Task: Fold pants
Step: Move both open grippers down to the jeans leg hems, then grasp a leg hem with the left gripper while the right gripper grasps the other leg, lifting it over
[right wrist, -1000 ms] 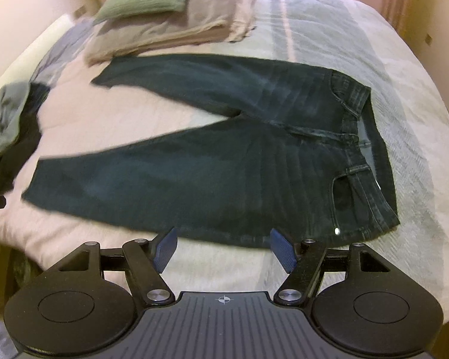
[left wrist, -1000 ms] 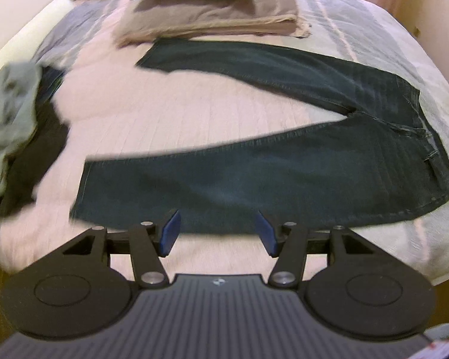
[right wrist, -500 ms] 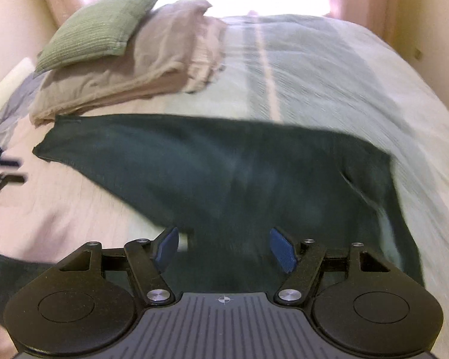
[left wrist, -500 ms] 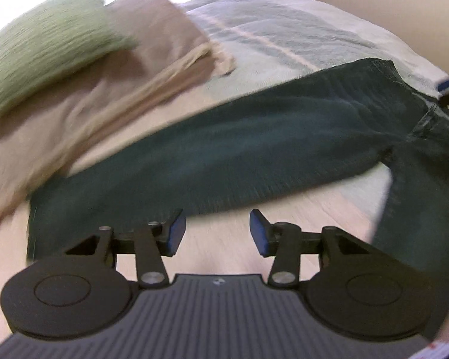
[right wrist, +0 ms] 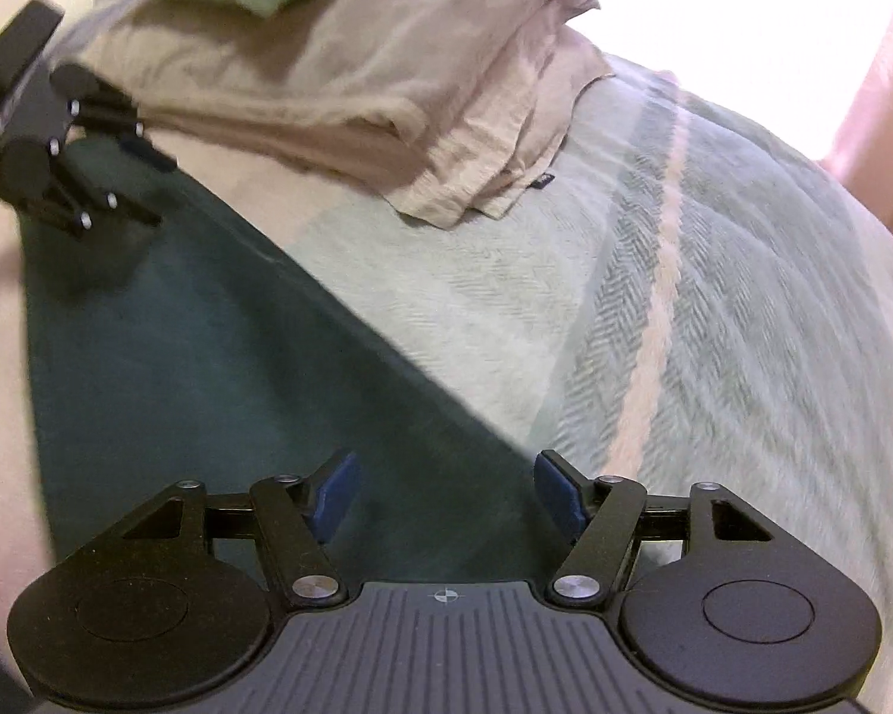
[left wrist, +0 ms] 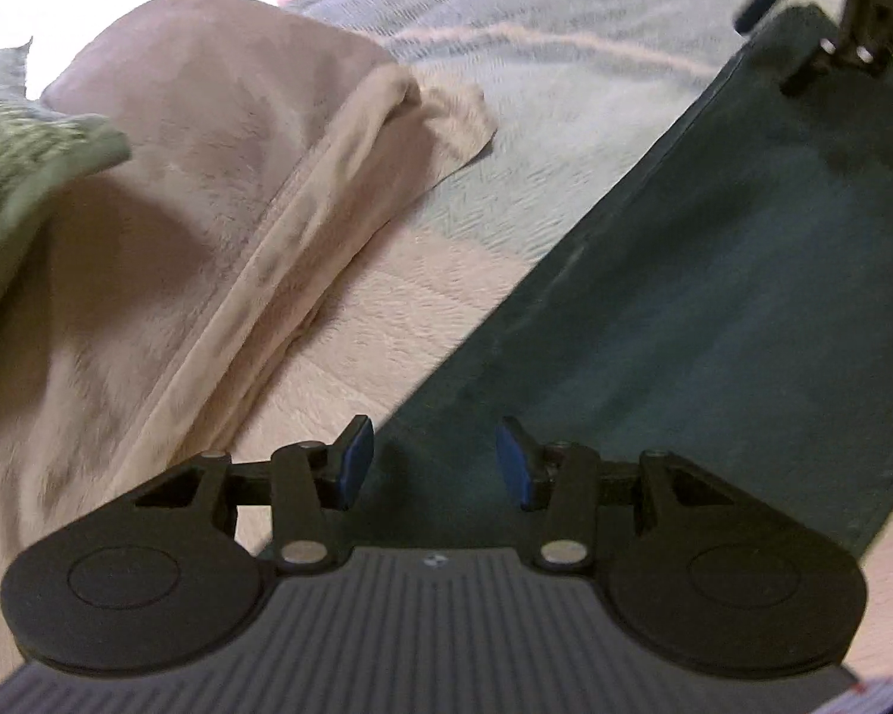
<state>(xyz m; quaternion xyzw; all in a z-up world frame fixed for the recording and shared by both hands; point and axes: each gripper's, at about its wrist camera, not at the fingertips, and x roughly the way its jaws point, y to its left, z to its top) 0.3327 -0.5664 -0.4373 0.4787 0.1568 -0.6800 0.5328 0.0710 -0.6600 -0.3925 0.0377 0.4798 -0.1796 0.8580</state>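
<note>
The dark pants (left wrist: 714, 327) lie flat on the bed's striped cover (right wrist: 684, 309), one leg stretched out under both of my tools. My left gripper (left wrist: 428, 464) hangs over the leg near its far edge, its blue pads partly apart after closing in a little, with only cloth below them and nothing pinched. My right gripper (right wrist: 443, 497) sits over the same leg's edge further along, its pads set wider, nothing caught between them either. Beyond the pants, a folded beige blanket (right wrist: 387, 89) lies on the cover, with a green pillow (left wrist: 12, 160) resting on top of it.
</note>
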